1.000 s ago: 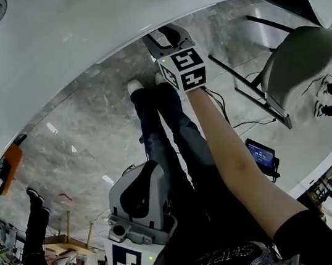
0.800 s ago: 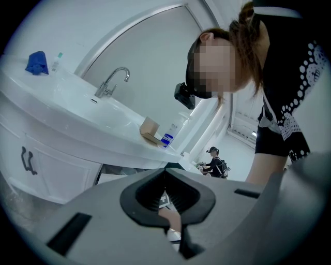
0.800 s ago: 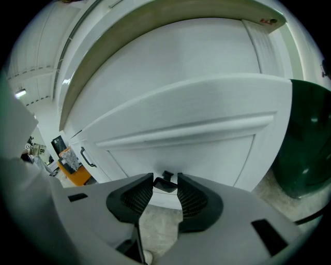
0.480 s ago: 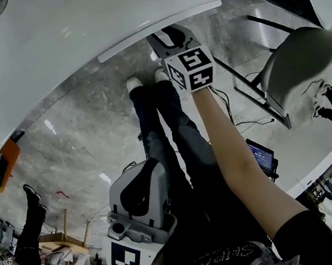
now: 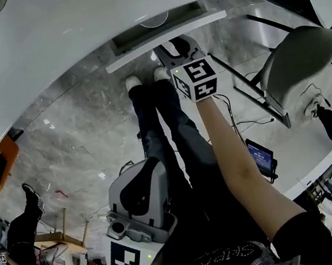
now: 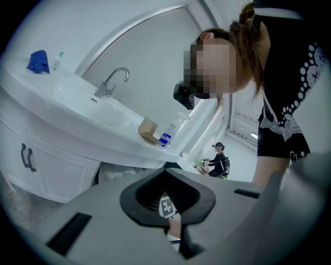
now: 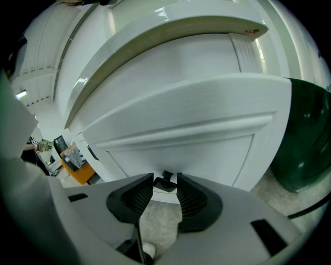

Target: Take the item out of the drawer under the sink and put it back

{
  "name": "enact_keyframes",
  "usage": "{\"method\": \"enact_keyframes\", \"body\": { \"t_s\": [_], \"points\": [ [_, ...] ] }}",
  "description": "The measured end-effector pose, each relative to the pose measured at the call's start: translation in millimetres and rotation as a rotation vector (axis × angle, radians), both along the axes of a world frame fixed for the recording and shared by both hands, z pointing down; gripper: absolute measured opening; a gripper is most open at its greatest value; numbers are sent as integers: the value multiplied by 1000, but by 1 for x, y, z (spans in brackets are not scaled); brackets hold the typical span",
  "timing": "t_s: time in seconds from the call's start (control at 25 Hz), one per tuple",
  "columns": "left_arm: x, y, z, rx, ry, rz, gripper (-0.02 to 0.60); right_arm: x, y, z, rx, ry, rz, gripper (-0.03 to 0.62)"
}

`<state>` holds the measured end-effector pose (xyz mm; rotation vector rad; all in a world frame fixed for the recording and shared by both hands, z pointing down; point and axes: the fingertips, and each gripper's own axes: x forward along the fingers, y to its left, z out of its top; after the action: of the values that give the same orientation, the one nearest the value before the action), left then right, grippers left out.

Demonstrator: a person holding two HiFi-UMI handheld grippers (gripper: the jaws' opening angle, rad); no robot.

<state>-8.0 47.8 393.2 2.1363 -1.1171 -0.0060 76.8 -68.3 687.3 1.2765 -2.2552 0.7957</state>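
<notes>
While right tool (image 7: 165,176) grips one handle (image 7: 165,182) | one drawer (image 5: 163,34) ajar

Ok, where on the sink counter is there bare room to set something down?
Bare: the counter between the blue cloth and the faucet, and its front edge up to the cardboard box. Crowded beside that box, where a bottle stands.

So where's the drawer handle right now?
In the right gripper view, the dark drawer handle sits low on the white drawer front, pinched between the jaws of the right gripper.
</notes>
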Motion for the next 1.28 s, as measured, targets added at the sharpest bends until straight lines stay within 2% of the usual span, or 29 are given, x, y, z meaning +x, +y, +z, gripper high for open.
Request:
{"method": "enact_keyframes", "body": {
  "t_s": [0.84,1.28],
  "points": [
    [17,10,-4,19,9,20,5,9,48,2,-28,-11,-3,149],
    [21,12,-4,26,13,20,5,8,50,6,-19,-12,-10,149]
  ]
}}
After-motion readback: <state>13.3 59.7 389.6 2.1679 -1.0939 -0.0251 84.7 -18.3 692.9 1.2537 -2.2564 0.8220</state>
